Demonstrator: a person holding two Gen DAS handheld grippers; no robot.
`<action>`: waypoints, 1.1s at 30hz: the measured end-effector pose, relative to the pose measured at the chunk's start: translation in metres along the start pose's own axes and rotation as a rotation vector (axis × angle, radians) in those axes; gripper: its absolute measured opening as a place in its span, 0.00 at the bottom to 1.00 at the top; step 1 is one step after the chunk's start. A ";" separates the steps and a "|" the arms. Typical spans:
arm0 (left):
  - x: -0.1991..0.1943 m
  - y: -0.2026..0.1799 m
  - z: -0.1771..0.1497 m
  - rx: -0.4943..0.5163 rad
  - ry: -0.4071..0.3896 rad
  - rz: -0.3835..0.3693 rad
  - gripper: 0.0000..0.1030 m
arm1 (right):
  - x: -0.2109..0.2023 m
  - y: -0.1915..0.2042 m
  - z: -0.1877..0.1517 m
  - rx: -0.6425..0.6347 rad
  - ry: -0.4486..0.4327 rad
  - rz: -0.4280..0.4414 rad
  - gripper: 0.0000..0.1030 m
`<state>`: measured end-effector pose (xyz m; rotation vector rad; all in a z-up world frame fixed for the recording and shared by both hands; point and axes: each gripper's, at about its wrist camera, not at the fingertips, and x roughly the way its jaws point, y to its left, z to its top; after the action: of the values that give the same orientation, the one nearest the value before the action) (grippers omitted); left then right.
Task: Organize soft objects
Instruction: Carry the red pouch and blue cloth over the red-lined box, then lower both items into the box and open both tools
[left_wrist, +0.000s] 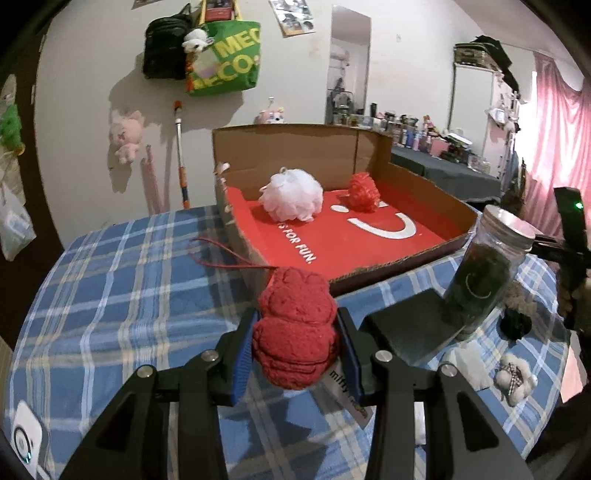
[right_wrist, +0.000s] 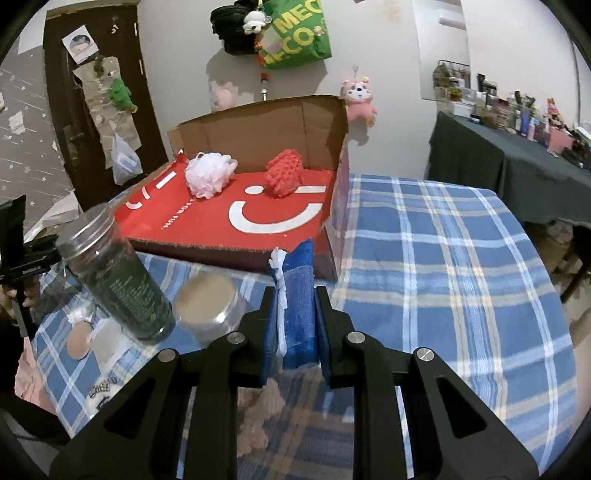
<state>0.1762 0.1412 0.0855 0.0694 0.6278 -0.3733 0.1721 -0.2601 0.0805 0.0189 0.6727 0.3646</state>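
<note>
Left claw (left_wrist: 295, 343) pinched a red plush toy (left_wrist: 295, 328) just in front of the cardboard box (left_wrist: 295, 140), its red cord (left_wrist: 229, 258) trailing toward the box's near-left corner; right claw (right_wrist: 295, 314) was pressed together on a thin white strip (right_wrist: 279, 291), with a pinkish plush hanging blurred beneath it, short of the box's near edge. White pouf (left_wrist: 291, 195) and red pouf (left_wrist: 364, 192) already sat inside the box. Risk: the cord snagging the box wall, or an arm clipping the dark jar (right_wrist: 114, 273) beside the box and tipping it.
</note>
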 end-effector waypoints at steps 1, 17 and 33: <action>0.000 0.000 0.002 0.005 -0.001 -0.010 0.42 | 0.002 -0.001 0.002 -0.002 -0.001 0.008 0.18; 0.051 -0.006 0.081 -0.022 0.049 -0.056 0.43 | 0.042 0.009 0.076 -0.079 0.043 0.116 0.18; 0.152 -0.003 0.112 -0.060 0.319 0.092 0.43 | 0.179 0.027 0.141 -0.127 0.387 -0.102 0.18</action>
<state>0.3512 0.0702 0.0878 0.1017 0.9471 -0.2555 0.3784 -0.1611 0.0861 -0.2108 1.0270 0.3146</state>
